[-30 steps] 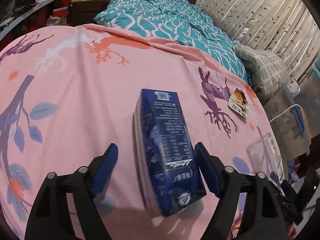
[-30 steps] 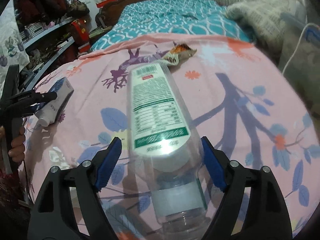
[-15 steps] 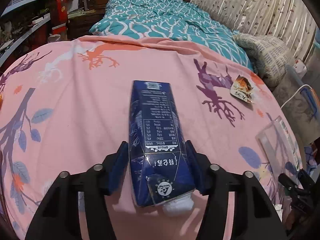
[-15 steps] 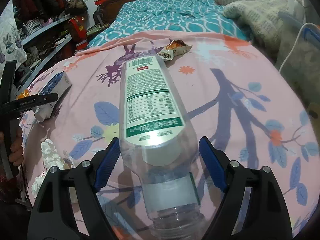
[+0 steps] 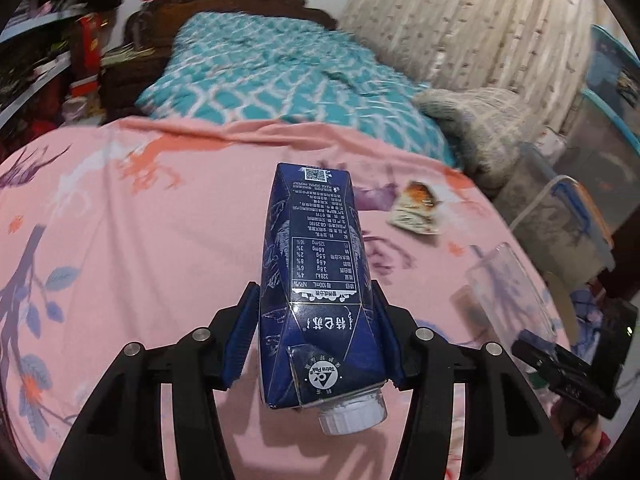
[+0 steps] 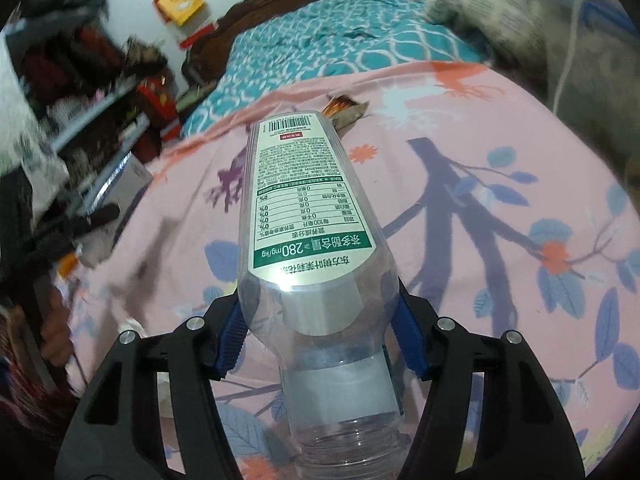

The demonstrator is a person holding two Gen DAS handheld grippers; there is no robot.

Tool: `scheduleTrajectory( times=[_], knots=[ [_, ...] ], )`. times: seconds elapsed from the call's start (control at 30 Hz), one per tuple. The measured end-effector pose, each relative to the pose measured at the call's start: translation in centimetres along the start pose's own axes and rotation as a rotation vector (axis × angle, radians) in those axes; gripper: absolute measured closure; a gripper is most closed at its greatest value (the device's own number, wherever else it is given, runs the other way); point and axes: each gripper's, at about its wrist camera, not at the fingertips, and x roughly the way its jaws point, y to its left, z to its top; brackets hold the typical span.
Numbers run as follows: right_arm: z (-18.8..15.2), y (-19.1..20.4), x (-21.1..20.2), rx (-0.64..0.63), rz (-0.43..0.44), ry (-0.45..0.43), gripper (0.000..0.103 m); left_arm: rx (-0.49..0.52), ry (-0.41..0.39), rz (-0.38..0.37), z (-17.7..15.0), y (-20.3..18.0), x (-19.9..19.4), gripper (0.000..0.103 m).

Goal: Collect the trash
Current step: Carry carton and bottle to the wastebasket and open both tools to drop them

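Left claw (image 5: 316, 340): I am clamping both blue pads on the dark blue carton (image 5: 316, 272), cap end toward me, where a second ago the jaws were standing wide with the carton lying loose between them on the pink sheet (image 5: 140, 248). Carton is now lifting clear of the sheet, judging by the shadow under its cap. Further along the sheet, a crumpled wrapper (image 5: 416, 210) is lying apart, not yet collected. At the right edge, the clear bottle (image 5: 508, 292) is showing in my other claw.

Right claw (image 6: 318, 332): I am closing the jaws on the clear bottle (image 6: 308, 216), neck toward me; pads are already pressing its shoulder on both sides, where a moment ago they were standing off it. Wrapper (image 6: 346, 110) is lying just beyond the bottle's far end. At the left edge my hand (image 6: 56, 324) is carrying the other claw, blurred.

Status: two pieces of trash are now in hand, so I am judging the pickup done for both; wrapper is remaining, and no bin is showing in either view.
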Motion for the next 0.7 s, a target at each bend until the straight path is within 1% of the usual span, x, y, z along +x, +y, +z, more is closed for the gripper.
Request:
scheduleTrajectory(
  times=[0.17,0.33,0.5,0.63,0.7],
  knots=[
    [-0.1,-2.4,-1.6,0.098,0.037,-0.03,0.038,0.068,0.044,-0.101,0.8,-4.3,1.0,0.053],
    [-0.8,-5.0,-3.8,0.162,0.033,-0.084,0.038,0.156,0.099,-0.194,1.2,-9.9,2.5,0.053],
    [-1.6,-9.1,-6.5,0.24,0.012,-0.152,0.038,0.261,0.175,-0.285,1.1,-17.3,4.8,0.053],
    [-2.6,-12.6,-8.7,0.307,-0.005,-0.208,0.038,0.315,0.265,-0.375,0.2,-23.5,7.3,0.053],
    [-3.2,-15.0,-9.9,0.359,-0.012,-0.244,0.038,0.339,0.296,-0.399,-0.4,-26.1,8.3,0.053]
  ],
)
